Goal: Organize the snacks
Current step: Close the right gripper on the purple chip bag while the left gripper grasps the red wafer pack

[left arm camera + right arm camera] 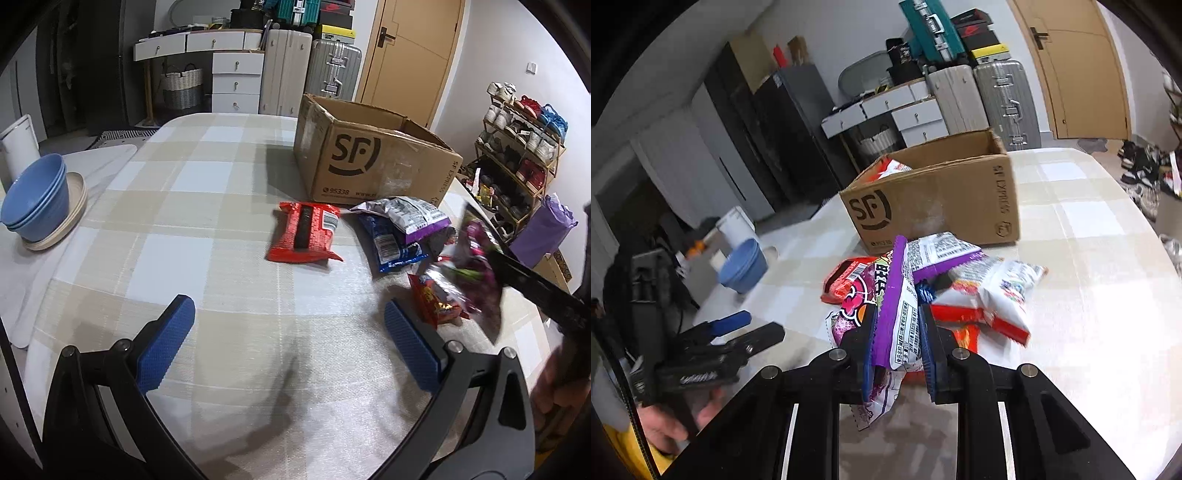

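Left wrist view first: our left gripper [288,347] is spread wide with nothing between the blue pads, just hanging over the checkered tablecloth [207,206] doing nothing. Ahead of it sits the red snack pack [304,232] lying flat on its own, and to the right is the messy pile [402,229] of bags just in front of the cardboard box [369,162]. Off at the right edge we see the right gripper's black finger coming in with the purple bag [476,273] dangling from it, pretty blurred. Risk we see here: that bag hangs right over the pile, so if it swings it probably drags the red-and-yellow packet [436,299] or knocks stuff toward the table's edge. Now the right wrist view: the right gripper [897,343] is pinching the purple bag [897,295] edge-on, pads pressed onto the crinkly film, with a loose corner flopping out below. That's a thin, slippery hold, so we figure it could slide out on the way to the box [931,195]. The box is open and already has 1 packet visible inside, but its near wall stands tall, so a low carry likely snags the bag on the rim. Also the white snack bag [1004,291] and the others sit right under the held one, so anything stuck to it might come along. The left gripper [750,328] is parked off to the left, well apart from all this.
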Motion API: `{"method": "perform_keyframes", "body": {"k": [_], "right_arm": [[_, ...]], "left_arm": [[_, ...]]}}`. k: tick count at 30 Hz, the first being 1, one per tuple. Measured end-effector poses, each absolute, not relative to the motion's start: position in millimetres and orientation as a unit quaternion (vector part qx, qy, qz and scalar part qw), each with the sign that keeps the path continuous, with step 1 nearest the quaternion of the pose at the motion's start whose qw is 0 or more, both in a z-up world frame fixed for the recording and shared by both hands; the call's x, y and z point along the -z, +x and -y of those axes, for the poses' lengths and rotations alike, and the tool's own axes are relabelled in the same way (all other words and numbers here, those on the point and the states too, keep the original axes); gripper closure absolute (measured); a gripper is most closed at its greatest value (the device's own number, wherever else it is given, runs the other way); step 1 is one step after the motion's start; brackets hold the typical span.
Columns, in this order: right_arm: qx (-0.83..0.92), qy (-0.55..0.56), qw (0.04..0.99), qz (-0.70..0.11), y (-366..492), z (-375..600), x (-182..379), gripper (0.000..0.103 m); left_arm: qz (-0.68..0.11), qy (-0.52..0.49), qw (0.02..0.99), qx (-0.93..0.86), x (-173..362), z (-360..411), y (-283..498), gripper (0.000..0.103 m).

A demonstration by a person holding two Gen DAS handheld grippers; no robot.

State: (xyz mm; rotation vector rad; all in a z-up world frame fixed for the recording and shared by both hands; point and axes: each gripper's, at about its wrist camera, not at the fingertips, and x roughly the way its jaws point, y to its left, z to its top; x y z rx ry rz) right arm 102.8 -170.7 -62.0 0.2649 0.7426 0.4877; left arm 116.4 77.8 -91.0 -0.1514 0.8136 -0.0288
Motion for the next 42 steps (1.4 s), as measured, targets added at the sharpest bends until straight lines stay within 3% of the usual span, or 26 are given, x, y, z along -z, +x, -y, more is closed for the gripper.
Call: {"method": "perform_keyframes", "body": {"k": [17, 31, 33, 34, 39, 42], "right_arm": [[-0.238, 0.165, 0.885, -0.364, 65, 198, 81, 0.082], [-0.24, 0.178, 0.882, -0.365, 70, 208, 83, 0.082], [-0.238, 0.178, 0.882, -0.365, 70, 208, 83, 0.082], [-0.239, 0.177, 0.882, -0.365, 70, 207, 83, 0.082], [-0.235, 0.178, 0.882, -0.367, 69, 208, 82, 0.082], [-0.234, 0.181, 0.883, -0.364, 67, 208, 78, 0.082]], "left_arm": [[-0.416, -0.036, 0.908, 0.026, 100, -72, 195, 0.001], [-0.477, -0.024, 0.879, 0.01, 144, -67, 256, 0.007], [-0.475, -0.018, 0.88, 0.012, 146, -66, 256, 0.01], [-0.474, -0.015, 0.881, 0.012, 145, -66, 255, 0.016], [-0.465, -0.023, 0.885, 0.019, 140, -70, 249, 0.062], [-0.467, -0.033, 0.883, 0.033, 137, -72, 242, 0.061]]}}
